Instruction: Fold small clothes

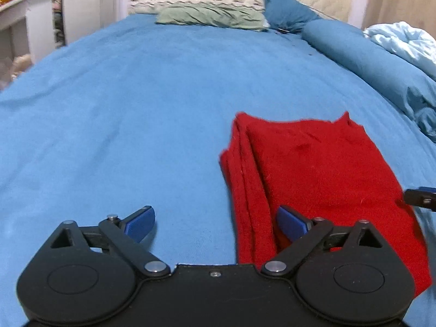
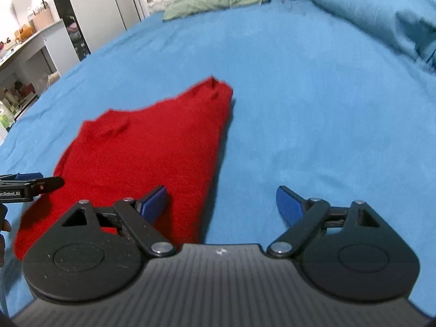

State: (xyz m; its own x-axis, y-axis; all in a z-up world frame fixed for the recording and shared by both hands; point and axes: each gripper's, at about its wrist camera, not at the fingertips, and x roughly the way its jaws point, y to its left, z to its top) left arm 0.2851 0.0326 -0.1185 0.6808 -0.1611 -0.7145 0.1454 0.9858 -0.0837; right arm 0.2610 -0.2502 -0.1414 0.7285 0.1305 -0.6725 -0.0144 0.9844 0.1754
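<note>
Lying folded on the blue bedsheet, a red garment is observed ahead and to the right of the left gripper. Its layered edges are stacked along the side nearest that gripper's midline, and the right blue pad is seen over the garment's near edge; whether it touches the cloth cannot be settled from this angle. The left gripper's fingers are spread wide, with nothing between them.

From the right wrist view, the same garment is recorded ahead and to the left of the right gripper. That gripper is likewise spread wide and holds nothing; its left pad sits over the garment's near portion, while its right pad stands over bare sheet. The left gripper's tip is noted entering from the left edge, just beside the garment's left border.

Well beyond both grippers, a green pillow and a dark blue pillow are noted at the bed's head. A bundled blue duvet is logged far ahead to the right.
</note>
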